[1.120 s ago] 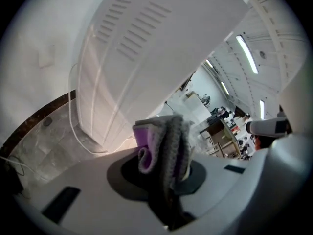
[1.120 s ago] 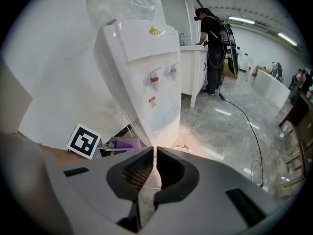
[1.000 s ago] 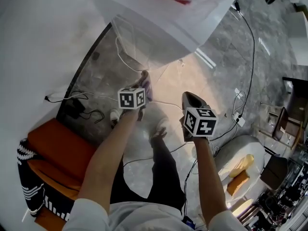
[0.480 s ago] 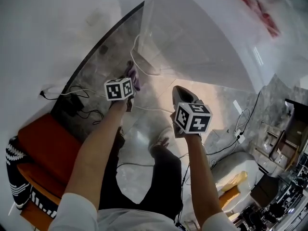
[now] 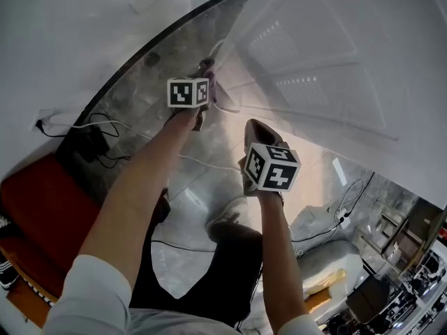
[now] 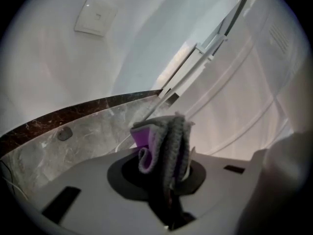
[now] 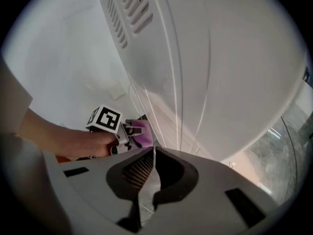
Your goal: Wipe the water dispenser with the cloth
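The water dispenser (image 5: 328,61) is a tall white body filling the upper right of the head view; its ribbed panel with vent slots (image 7: 128,6) shows in the right gripper view. My left gripper (image 5: 204,81) is shut on a grey and purple cloth (image 6: 164,148), which it holds close to the dispenser's lower left edge. The folded cloth (image 5: 208,67) sticks out past the jaws. Whether it touches the panel I cannot tell. My right gripper (image 5: 254,132) hangs lower and to the right, shut with nothing in it, jaws meeting at the tips (image 7: 153,153).
A marble floor runs under me with white and black cables (image 5: 105,128) and a power adapter (image 5: 89,144). An orange seat (image 5: 38,208) lies at left, a white wall with a socket plate (image 6: 95,16) behind. Pale furniture (image 5: 328,260) stands at bottom right.
Both grippers have risen toward the dispenser's panel, which now fills more of the head view. The left gripper still holds the cloth and is nearer the panel's edge.
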`<state>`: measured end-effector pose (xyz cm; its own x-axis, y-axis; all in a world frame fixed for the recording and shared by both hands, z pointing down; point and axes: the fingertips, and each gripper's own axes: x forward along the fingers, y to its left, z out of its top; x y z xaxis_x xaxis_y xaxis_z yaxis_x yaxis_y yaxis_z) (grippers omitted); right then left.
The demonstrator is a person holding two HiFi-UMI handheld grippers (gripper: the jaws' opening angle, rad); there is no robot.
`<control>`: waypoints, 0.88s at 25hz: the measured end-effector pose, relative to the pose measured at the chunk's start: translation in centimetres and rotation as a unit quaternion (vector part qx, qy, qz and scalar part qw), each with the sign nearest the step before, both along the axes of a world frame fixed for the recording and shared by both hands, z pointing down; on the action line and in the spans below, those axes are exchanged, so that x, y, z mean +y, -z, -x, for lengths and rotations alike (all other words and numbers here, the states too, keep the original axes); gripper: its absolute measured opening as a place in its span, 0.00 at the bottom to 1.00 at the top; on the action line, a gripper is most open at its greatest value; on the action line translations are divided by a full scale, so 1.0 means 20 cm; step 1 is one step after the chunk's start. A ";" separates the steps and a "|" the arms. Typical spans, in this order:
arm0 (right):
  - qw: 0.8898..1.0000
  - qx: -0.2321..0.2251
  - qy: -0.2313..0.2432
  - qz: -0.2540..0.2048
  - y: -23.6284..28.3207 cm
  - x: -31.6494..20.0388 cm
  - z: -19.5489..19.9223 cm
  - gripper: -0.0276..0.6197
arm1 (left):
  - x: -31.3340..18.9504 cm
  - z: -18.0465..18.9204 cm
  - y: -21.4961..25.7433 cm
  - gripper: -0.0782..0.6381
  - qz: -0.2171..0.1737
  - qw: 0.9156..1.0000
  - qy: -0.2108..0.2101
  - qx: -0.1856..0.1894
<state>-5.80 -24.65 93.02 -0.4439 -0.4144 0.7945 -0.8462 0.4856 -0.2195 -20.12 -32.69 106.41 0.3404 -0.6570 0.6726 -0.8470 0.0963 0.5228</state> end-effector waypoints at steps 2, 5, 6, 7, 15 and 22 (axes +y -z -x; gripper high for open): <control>1.000 -0.002 -0.003 0.008 -0.06 0.03 -0.02 0.06 | -0.04 -0.02 0.00 0.20 -0.007 1.000 0.001 0.014; 1.000 -0.003 -0.013 0.020 -0.09 0.10 -0.08 0.06 | -0.07 -0.12 0.04 0.20 -0.016 0.999 -0.021 0.030; 1.000 -0.002 -0.014 0.022 -0.09 0.12 -0.10 0.06 | -0.06 -0.15 0.05 0.20 -0.015 0.999 -0.028 0.029; 1.000 0.000 -0.013 0.022 -0.08 0.15 -0.12 0.06 | -0.05 -0.18 0.06 0.20 -0.013 0.999 -0.034 0.025; 0.999 -0.003 -0.044 0.019 0.06 0.35 -0.45 0.06 | 0.15 -0.63 0.20 0.20 -0.010 0.997 -0.030 0.075; 0.992 -0.023 -0.119 0.041 0.23 0.67 -0.86 0.06 | 0.36 -1.05 0.41 0.20 -0.015 0.993 -0.005 0.115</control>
<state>11.36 -11.29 88.49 -0.3777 -0.4471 0.8108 -0.9229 0.2527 -0.2905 0.80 -25.57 98.25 0.4891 -0.6714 0.5568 -0.7062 0.0699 0.7046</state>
